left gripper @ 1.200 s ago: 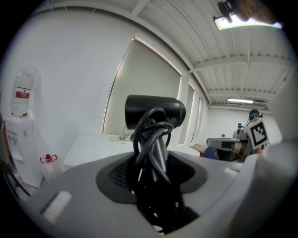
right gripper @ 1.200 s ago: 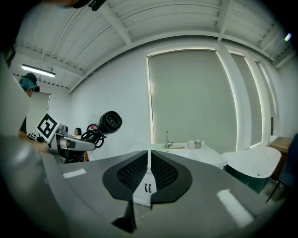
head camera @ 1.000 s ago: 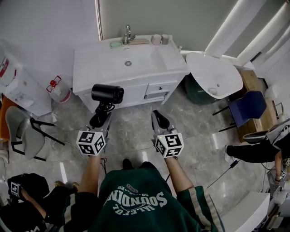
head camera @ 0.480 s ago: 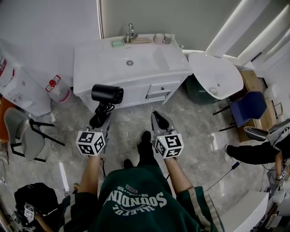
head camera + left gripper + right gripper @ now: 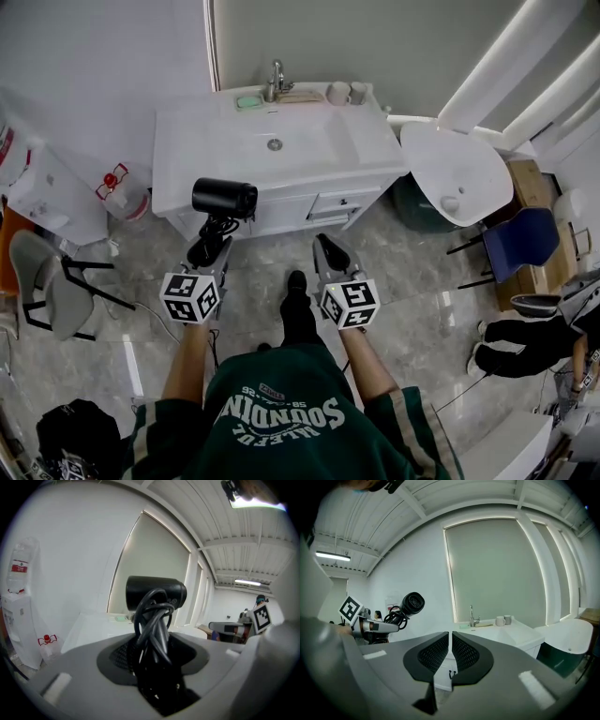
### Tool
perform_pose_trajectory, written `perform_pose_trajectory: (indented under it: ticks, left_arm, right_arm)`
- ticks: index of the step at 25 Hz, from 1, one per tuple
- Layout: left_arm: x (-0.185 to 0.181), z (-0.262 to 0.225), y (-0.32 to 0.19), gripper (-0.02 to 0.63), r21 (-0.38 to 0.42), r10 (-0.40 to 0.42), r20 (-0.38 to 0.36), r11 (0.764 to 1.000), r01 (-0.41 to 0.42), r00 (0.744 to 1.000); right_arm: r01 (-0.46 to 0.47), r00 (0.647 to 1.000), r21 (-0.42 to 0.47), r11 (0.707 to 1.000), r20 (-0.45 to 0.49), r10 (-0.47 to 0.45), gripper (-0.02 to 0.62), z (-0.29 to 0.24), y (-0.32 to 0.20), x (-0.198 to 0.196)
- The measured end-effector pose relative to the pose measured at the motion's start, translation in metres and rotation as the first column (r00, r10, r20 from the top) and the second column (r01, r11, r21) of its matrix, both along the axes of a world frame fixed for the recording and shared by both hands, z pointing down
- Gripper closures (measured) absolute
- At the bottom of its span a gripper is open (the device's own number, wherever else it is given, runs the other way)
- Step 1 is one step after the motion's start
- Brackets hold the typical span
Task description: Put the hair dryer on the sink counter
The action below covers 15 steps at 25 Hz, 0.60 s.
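Half of it, at most, is behind you: your left gripper [image 5: 208,251] has the hair dryer [image 5: 223,197] up in the air, short of the sink counter [image 5: 187,150], and nothing is set down yet.

Agreed — and look where your fingers sit. They are clamped on the handle, with the black cord [image 5: 152,634] bundled round it and caught between them. The barrel stands just beyond the fingertips, lying crosswise.

Your right gripper [image 5: 330,248] carries nothing. Its fingers are pressed nearly together, with only a slit between them, and the counter lies well beyond their tips.

So what is left, I'd judge, is the carry forward and the set-down. Beyond your left fingertips the counter's near stretch looks bare; the faucet [image 5: 275,80] and two cups [image 5: 347,92] stand at its far edge.

As for the dryer itself — it is black, with a short round barrel and the cord looped in several coils. Those loops may snag on your fingers as you let go.
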<state>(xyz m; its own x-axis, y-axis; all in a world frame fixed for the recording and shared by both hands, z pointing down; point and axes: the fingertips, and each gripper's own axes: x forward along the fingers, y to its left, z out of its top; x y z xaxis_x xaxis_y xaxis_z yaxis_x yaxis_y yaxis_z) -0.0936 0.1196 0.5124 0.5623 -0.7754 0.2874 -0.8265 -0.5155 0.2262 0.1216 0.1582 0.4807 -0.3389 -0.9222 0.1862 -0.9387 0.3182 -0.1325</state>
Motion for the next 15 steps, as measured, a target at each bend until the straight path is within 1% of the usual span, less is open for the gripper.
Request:
perform_pose_trajectory:
  ticks: [4,10,15]
  left_arm:
    - [0.007,0.002,-0.038,0.364,-0.004,-0.024,0.011,1.0,0.024,1.0]
    - [0.025,0.0,-0.111,0.364,-0.017,-0.085,0.01,0.996,0.085,0.996]
    - [0.04,-0.005,-0.174,0.364,-0.027,-0.144,0.008,0.989,0.144,0.99]
  right_arm:
    - [0.027,1.0,-0.003,1.0,-0.001,-0.027,0.589,0.002,-0.047,0.009]
    - [0.072,0.997,0.002,0.997,-0.005,-0.072,0.589,-0.009,-0.136,0.037]
    - [0.144,0.99,-0.02,0.989,-0.004,-0.144,0.589,-0.007,-0.21,0.047]
